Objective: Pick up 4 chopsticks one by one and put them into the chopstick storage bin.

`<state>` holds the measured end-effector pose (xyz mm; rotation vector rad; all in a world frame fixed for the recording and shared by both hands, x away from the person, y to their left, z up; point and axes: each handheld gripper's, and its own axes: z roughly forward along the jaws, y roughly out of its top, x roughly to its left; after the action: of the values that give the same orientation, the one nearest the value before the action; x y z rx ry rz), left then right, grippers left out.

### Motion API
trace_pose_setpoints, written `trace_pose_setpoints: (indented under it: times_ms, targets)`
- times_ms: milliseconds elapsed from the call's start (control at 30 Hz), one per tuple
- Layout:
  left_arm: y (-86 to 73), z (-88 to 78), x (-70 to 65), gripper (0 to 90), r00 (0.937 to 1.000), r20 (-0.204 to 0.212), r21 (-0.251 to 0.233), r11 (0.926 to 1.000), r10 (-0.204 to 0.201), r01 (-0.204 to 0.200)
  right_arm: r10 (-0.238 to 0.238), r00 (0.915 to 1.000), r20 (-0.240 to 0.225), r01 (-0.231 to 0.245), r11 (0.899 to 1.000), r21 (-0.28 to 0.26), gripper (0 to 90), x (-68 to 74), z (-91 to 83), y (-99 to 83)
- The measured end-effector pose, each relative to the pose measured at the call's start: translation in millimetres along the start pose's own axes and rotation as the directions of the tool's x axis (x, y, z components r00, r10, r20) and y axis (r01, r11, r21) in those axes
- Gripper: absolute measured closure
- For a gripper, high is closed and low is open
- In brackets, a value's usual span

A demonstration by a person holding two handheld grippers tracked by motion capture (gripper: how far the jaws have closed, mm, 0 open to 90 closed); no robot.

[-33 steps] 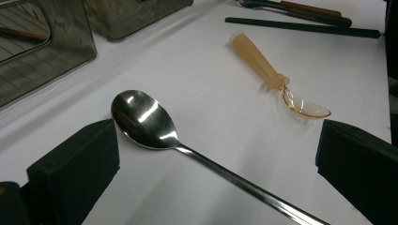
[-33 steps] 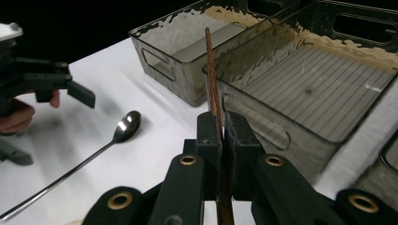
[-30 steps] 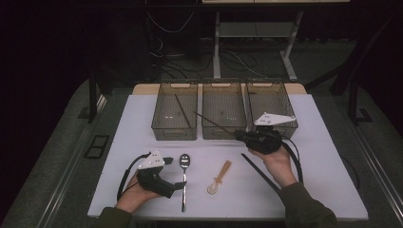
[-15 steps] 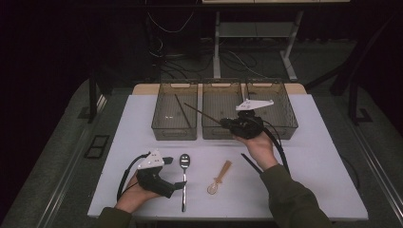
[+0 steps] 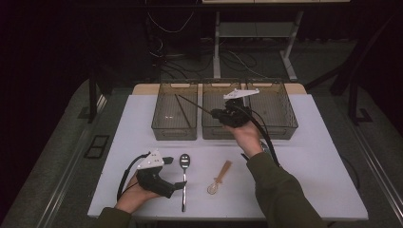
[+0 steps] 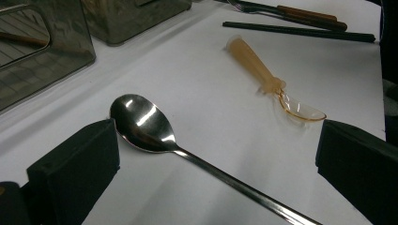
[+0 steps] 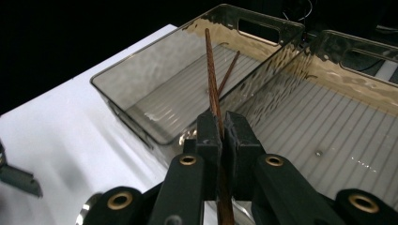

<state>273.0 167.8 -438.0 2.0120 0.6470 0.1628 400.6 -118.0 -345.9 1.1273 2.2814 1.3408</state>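
Moved left since earlier: right gripper (image 5: 219,114), clamping chopstick (image 5: 194,106) over left bin (image 5: 174,131), another chopstick inside. Left gripper view: jaws wide apart, flanking steel spoon (image 6: 141,123). Right gripper view: middle bin (image 7: 328,154) bare.

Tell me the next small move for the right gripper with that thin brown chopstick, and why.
Probably carry it a little further over the left smoky clear plastic bin and open. The right gripper is shut on the thin brown chopstick, its tip is already above that bin, and a matching brown stick lies inside.
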Motion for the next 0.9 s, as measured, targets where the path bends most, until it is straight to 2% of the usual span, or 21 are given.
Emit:
trace_pose_setpoints:
  times_ms: [367, 633, 900]
  targets:
    - [0.7, -0.5, -0.1, 0.0, 1.0, 0.005, -0.007, 1.0, 0.004, -0.004, -0.011, 0.9987, 0.05, 0.011, 1.0, 0.012, 85.3, 5.9, 30.8, 23.4]
    - [1.0, -1.1, -0.2, 0.0, 1.0, 0.007, -0.017, 0.9999, -0.001, 0.001, -0.001, 0.9972, 0.075, -0.004, 0.998, 0.056, 85.2, 12.5, 64.9, 35.9]
    - [1.3, -2.0, 0.2, 0.0, 0.9999, 0.015, -0.017, 0.9999, -0.001, 0.001, -0.022, 0.9947, 0.1, 0.011, 0.994, 0.109, 85.2, 23.8, 98.7, 44.4]
